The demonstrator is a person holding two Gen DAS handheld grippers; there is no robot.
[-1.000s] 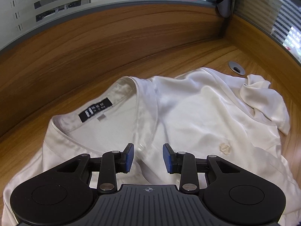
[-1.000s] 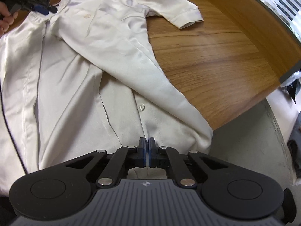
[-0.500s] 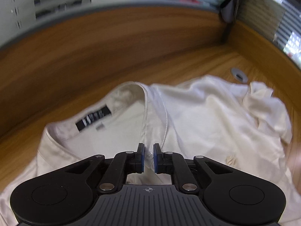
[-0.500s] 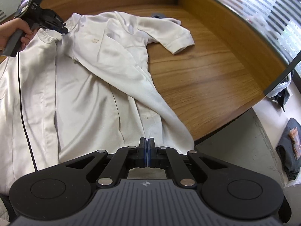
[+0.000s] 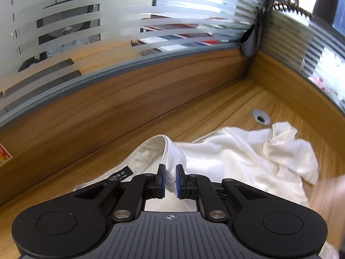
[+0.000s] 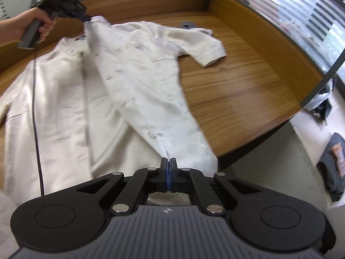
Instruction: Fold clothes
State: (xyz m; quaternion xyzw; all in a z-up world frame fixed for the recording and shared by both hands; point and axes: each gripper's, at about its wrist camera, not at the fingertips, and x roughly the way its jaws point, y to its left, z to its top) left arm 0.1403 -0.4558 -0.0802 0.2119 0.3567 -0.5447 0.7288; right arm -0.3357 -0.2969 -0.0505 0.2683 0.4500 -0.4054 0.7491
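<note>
Wooden desk; grey cable grommet; striped frosted-glass partition behind

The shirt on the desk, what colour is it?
The shirt is plain cream-white, with matching buttons. The right wrist view shows it best.

Bright daylight, motion blur (fisheye-bent edges)
</note>
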